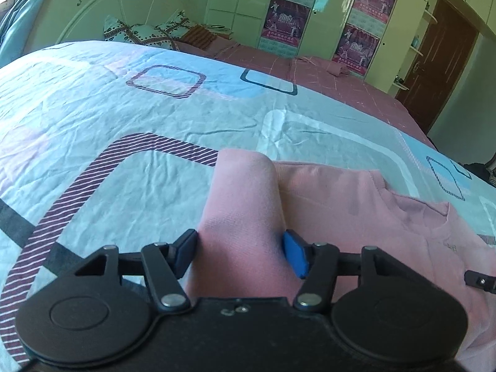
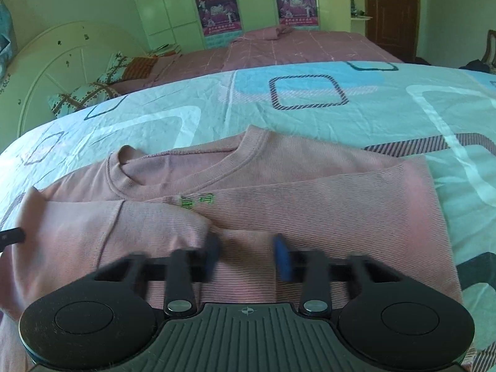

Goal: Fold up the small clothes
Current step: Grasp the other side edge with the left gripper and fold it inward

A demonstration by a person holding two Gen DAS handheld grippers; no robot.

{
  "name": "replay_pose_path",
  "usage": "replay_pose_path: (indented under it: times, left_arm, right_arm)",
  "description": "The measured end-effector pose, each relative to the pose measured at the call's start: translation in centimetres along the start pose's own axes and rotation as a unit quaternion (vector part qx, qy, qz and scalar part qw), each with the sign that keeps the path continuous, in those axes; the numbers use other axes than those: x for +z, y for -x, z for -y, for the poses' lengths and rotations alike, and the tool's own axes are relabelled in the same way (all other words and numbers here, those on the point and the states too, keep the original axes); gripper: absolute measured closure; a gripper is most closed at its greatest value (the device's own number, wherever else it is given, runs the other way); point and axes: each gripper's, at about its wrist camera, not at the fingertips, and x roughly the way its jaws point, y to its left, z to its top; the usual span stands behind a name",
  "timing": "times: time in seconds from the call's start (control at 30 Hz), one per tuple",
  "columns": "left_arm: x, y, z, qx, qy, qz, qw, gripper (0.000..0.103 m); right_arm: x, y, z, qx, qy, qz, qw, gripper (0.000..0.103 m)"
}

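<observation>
Jaws of the left gripper (image 1: 240, 252) pinch a bunched fold of the pink ribbed shirt (image 2: 310, 186); right gripper (image 2: 248, 255) jaws part-open over it, gripping nothing.

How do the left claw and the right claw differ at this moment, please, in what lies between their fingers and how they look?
The left claw has a raised fold of the pink top bulging up between its fingers, whereas the right claw has only flat fabric lying in its gap. The left claw appears sharp; the right claw is smeared by blur. The left claw's gap is wider than the right's. Both have one dark and one blue pad and hover over the same top.
</observation>
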Motion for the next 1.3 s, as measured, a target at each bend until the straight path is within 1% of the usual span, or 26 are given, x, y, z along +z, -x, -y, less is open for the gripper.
replay_pose_path:
  times: [0.03, 0.1, 0.13, 0.17, 0.23, 0.27, 0.3, 0.33, 0.37, 0.43, 0.47, 0.53, 0.57, 0.6, 0.67, 0.73, 0.77, 0.9, 0.97, 1.03, 1.07, 1.1, 1.2, 1.3]
  left_arm:
    - [0.1, -0.4, -0.1, 0.004, 0.002, 0.001, 1.0, 0.053]
    - [0.1, -0.9, -0.2, 0.01, 0.006, 0.009, 0.9999, 0.062]
    - [0.2, -1.1, -0.3, 0.015, 0.01, 0.013, 0.9998, 0.069]
    - [0.2, -1.2, -0.5, 0.017, 0.016, 0.015, 0.9996, 0.074]
    - [0.2, -1.3, -0.7, 0.022, 0.022, 0.019, 0.9993, 0.075]
    - [0.1, -1.4, -0.6, 0.026, 0.016, 0.021, 0.9993, 0.075]
    - [0.0, -1.4, -0.4, 0.029, 0.007, 0.024, 0.9992, 0.075]
    - [0.0, -1.4, 0.0, 0.034, -0.004, 0.027, 0.999, 0.075]
    - [0.0, -1.3, 0.1, 0.037, -0.01, 0.027, 0.9989, 0.075]
    - [0.1, -0.6, 0.3, 0.039, -0.015, 0.027, 0.9988, 0.073]
    - [0.1, 0.0, 0.4, 0.036, -0.016, 0.03, 0.9987, 0.072]
    - [-0.2, 1.4, 0.7, 0.03, -0.028, 0.04, 0.9984, 0.067]
    - [-0.5, 2.2, 0.9, 0.026, -0.035, 0.043, 0.9981, 0.066]
    - [-0.8, 3.0, 1.1, 0.021, -0.04, 0.046, 0.9979, 0.065]
    - [-1.7, 4.5, 1.6, 0.009, -0.048, 0.046, 0.9978, 0.051]
    - [-2.9, 5.7, 2.2, -0.001, -0.056, 0.045, 0.9974, 0.045]
    - [-3.5, 6.2, 2.5, -0.004, -0.061, 0.042, 0.9972, 0.043]
    - [-6.3, 6.8, 3.3, -0.014, -0.063, 0.019, 0.9977, 0.042]
    - [-7.7, 6.3, 3.2, -0.008, -0.068, 0.002, 0.9977, 0.043]
    - [-8.6, 6.1, 3.2, 0.003, -0.091, 0.015, 0.9957, 0.043]
    - [-8.7, 6.2, 3.4, 0.008, -0.103, 0.014, 0.9945, 0.043]
    - [-8.6, 6.4, 3.5, 0.011, -0.105, 0.012, 0.9944, 0.043]
    - [-8.2, 7.8, 3.5, 0.005, -0.074, 0.008, 0.9972, 0.043]
    - [-8.4, 9.4, 4.6, -0.008, -0.075, 0.012, 0.9971, 0.042]
  right_arm:
    - [0.1, -0.1, -0.2, 0.002, 0.004, -0.001, 1.0, 0.08]
    - [0.1, -0.2, -0.7, 0.007, 0.015, -0.001, 1.0, 0.093]
    - [0.1, -0.3, -0.9, 0.01, 0.019, 0.001, 1.0, 0.093]
    - [0.1, -0.1, -1.1, 0.008, 0.024, 0.006, 1.0, 0.094]
    - [0.1, 0.6, -1.7, -0.005, 0.042, 0.031, 0.999, 0.094]
    - [0.2, 0.8, -1.7, -0.018, 0.047, 0.045, 0.998, 0.094]
    - [0.1, 0.5, -1.6, -0.035, 0.051, 0.047, 0.997, 0.094]
    - [0.0, -0.5, -1.4, -0.042, 0.051, 0.027, 0.997, 0.094]
    - [-0.2, -1.0, -1.1, -0.039, 0.047, 0.017, 0.998, 0.094]
    - [-0.2, -0.6, -1.3, -0.038, 0.062, 0.022, 0.997, 0.093]
    - [-0.1, -0.2, -1.1, -0.035, 0.058, 0.029, 0.997, 0.093]
    - [0.1, 1.0, -0.5, -0.022, 0.035, 0.039, 0.998, 0.082]
    - [0.1, 1.6, -0.4, -0.018, 0.028, 0.045, 0.998, 0.074]
    - [0.0, 2.4, -0.4, -0.013, 0.026, 0.051, 0.998, 0.071]
    - [-0.4, 3.5, -0.7, 0.004, 0.025, 0.052, 0.998, 0.07]
    - [-1.1, 4.5, -1.4, 0.021, 0.028, 0.05, 0.998, 0.07]
    - [-1.5, 4.7, -1.7, 0.024, 0.033, 0.048, 0.998, 0.07]
    - [-3.4, 4.5, -2.8, 0.033, 0.049, 0.021, 0.998, 0.07]
    - [-4.7, 4.1, -3.1, 0.021, 0.067, 0.009, 0.997, 0.07]
    - [-5.8, 3.9, -3.0, 0.009, 0.091, 0.013, 0.996, 0.071]
    - [-5.9, 4.0, -2.9, 0.009, 0.093, 0.015, 0.995, 0.07]
    - [-5.8, 4.1, -2.8, 0.011, 0.091, 0.013, 0.996, 0.07]
    - [-5.7, 5.2, -2.5, 0.021, 0.081, 0.015, 0.996, 0.07]
    - [-6.3, 6.5, -2.7, 0.032, 0.09, 0.011, 0.995, 0.07]
